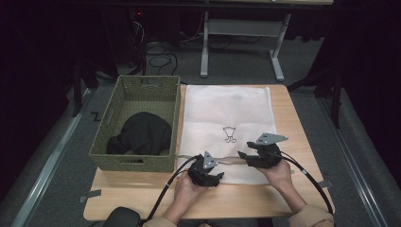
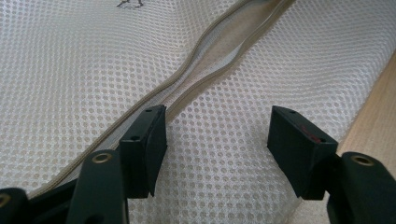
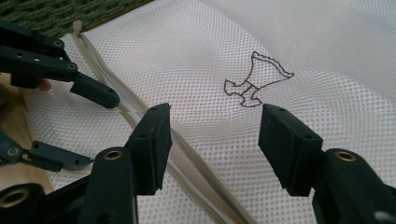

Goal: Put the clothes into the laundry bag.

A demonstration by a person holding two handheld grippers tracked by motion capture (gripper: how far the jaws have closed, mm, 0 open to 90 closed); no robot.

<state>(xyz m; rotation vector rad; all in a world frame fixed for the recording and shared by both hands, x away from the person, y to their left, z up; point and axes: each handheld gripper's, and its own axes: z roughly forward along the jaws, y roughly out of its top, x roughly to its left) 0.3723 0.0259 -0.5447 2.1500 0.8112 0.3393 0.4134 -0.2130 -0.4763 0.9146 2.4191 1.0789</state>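
In the high view, a white mesh laundry bag (image 1: 227, 127) is seen spread flat on a wooden table (image 1: 265, 198), just beside a green woven basket (image 1: 137, 124) in which a black garment (image 1: 140, 133) lies. The left gripper (image 1: 206, 171) and the right gripper (image 1: 259, 154) are both held over the bag's near edge, where a beige zipper (image 1: 231, 160) runs across between them; a bare strip of table is left between that edge and the person's forearms. In the left gripper view, detail lost from above is given: the zipper (image 2: 205, 70) is seen partly parted, its two tapes bowed away from each other, and the jaws are spread wide over the mesh with nothing between them, one jaw close beside the zipper tape, the other near the bag's edge, beyond which a sliver of table (image 2: 373, 116) is shown. In the right gripper view, a small outlined emblem (image 3: 254, 81) printed on the bag is made out clearly, the zipper (image 3: 140, 116) is seen passing under its own widely parted, empty jaws, and the left gripper (image 3: 93, 123) is seen farther along the zipper toward the basket (image 3: 56, 14), its jaws likewise apart.
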